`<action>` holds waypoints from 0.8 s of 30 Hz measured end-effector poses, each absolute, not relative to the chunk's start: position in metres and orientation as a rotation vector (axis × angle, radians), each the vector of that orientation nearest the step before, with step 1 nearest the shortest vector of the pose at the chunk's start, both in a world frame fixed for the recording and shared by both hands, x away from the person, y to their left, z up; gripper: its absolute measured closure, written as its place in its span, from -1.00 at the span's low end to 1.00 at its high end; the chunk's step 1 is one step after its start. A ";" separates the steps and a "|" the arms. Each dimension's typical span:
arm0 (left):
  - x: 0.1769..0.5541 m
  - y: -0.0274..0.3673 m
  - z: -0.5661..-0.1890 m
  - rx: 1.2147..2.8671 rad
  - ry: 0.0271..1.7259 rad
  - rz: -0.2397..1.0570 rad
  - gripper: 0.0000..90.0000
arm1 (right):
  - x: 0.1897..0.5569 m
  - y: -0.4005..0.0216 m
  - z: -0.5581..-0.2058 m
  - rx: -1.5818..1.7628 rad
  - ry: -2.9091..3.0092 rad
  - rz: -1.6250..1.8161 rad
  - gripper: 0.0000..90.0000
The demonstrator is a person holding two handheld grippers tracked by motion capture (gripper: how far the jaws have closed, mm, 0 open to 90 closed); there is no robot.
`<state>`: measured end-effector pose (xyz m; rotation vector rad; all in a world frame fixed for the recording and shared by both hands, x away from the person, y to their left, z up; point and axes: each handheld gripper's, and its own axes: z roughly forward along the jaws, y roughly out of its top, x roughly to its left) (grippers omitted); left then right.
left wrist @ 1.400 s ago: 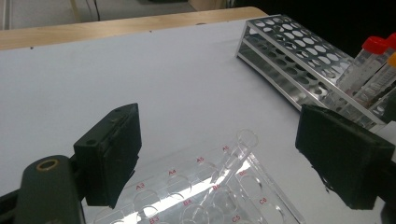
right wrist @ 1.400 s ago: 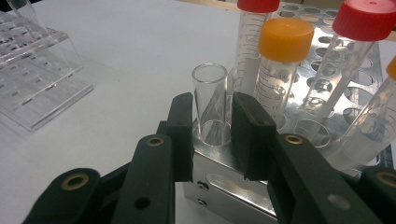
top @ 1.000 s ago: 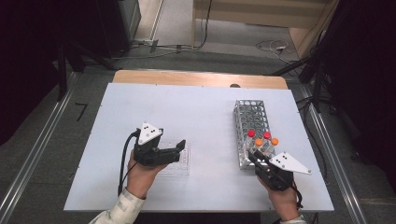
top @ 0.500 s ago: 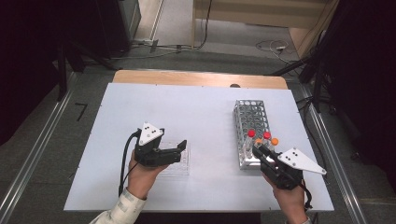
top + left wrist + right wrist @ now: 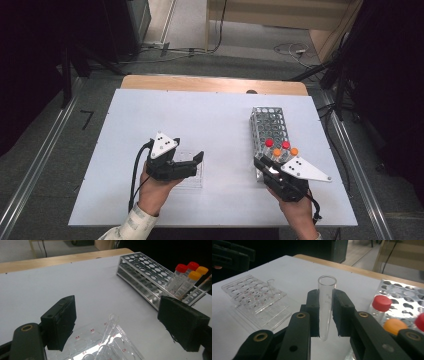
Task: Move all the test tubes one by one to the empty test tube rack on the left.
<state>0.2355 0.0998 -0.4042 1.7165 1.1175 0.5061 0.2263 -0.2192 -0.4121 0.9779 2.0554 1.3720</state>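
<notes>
While the right hand-held gripper point(image 5: 325, 312) is clenched on an uncapped clear glass test tube point(image 5: 326, 305), holding it upright just clear of the metal perforated tube rack point(image 5: 270, 127), the job looks only partly done. Four capped tubes with red and orange lids point(image 5: 188, 273) stand in the near end of that rack. Across the white surface point(image 5: 215, 115), the left hand-held gripper point(image 5: 117, 322) hangs released, jaws wide apart, over a clear plastic well plate point(image 5: 254, 300) where a thin clear pipette point(image 5: 110, 326) leans. I judge the tube is picked up and lifted; carrying it toward the plate or pipette, and whatever transfer follows, seems left to do.
</notes>
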 end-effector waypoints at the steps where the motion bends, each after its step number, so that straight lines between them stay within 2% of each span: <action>1: 0.235 0.099 -0.404 1.715 1.115 0.505 -0.64 | 0.227 -0.216 -0.414 0.979 2.067 1.368 0.63; 11: 0.231 0.086 -0.398 1.724 1.061 0.485 -0.61 | 0.230 -0.192 -0.426 0.932 2.140 1.344 0.63; 18: 0.231 0.070 -0.395 1.729 1.009 0.459 -0.51 | 0.231 -0.177 -0.431 0.903 2.173 1.346 0.63; 21: 0.232 0.060 -0.395 1.750 0.971 0.428 -0.42 | 0.232 -0.172 -0.432 0.890 2.181 1.348 0.63; 24: 0.233 0.048 -0.397 1.775 0.920 0.402 -0.24 | 0.233 -0.167 -0.434 0.879 2.189 1.350 0.63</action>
